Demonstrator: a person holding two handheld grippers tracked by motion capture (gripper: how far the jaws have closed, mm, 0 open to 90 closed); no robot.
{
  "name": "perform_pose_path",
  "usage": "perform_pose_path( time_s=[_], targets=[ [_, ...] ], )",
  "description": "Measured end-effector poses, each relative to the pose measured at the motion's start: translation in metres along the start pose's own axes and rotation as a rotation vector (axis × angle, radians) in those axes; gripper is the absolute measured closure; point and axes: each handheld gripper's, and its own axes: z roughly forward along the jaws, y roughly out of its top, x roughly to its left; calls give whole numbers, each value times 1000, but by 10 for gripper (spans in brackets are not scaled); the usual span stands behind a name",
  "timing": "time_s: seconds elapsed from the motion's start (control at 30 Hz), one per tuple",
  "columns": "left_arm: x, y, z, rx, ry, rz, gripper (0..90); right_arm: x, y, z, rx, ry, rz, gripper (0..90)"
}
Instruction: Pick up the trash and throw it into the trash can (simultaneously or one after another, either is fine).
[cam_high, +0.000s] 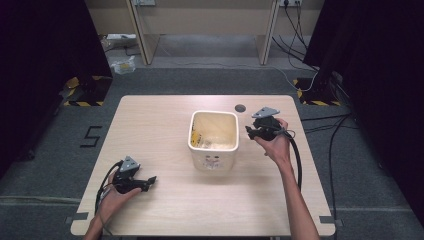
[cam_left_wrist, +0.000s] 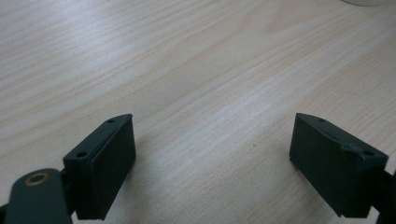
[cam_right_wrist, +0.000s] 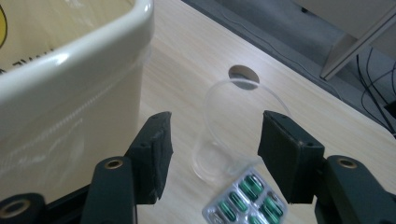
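Observation:
A cream square bin (cam_high: 214, 137) stands at the middle of the wooden table (cam_high: 165, 120), with a clear liner and some wrappers inside. My right gripper (cam_high: 249, 131) is just right of the bin, open. In the right gripper view its jaws (cam_right_wrist: 217, 128) stand on either side of a clear plastic cup (cam_right_wrist: 224, 140) on the table, not touching it. A blister pack of green capsules (cam_right_wrist: 245, 198) lies just in front of the cup, and the bin's wall (cam_right_wrist: 70, 88) is at the left. My left gripper (cam_high: 149, 181) rests low near the table's front left, open (cam_left_wrist: 210, 140) over bare wood.
A round cable hole (cam_high: 240, 108) sits in the table behind the right gripper, also seen beyond the cup as the hole (cam_right_wrist: 243, 74). Cables trail from both grippers. Black curtains, desk legs and floor cables surround the table.

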Motion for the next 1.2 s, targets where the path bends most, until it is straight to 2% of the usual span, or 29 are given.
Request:
perform_pose_path(
  time_s=[0.03,0.1,0.3,0.5,0.57,0.8,0.9,0.93,1.1,1.2],
  targets=[
    [0,0,0,0,0,0,135,0,0,0,0,0,0,453],
    [0,0,0,0,0,0,135,1,5,9,17,0,-36,481],
    [0,0,0,0,0,0,135,0,4,19,43,2,-25,532],
    [0,0,0,0,0,0,135,-3,1,28,61,11,-49,608],
    [0,0,0,0,0,0,135,-3,0,29,65,9,-43,625],
    [0,0,0,0,0,0,135,-6,-5,38,84,31,-77,766],
    [0,0,0,0,0,0,135,-6,-6,38,86,40,-84,811],
    [0,0,0,0,0,0,135,-6,-7,37,81,43,-100,834],
    [0,0,0,0,0,0,135,-9,-5,29,48,47,-109,849],
    [0,0,0,2,1,0,135,-12,-3,14,12,42,-96,851]
  ],
)
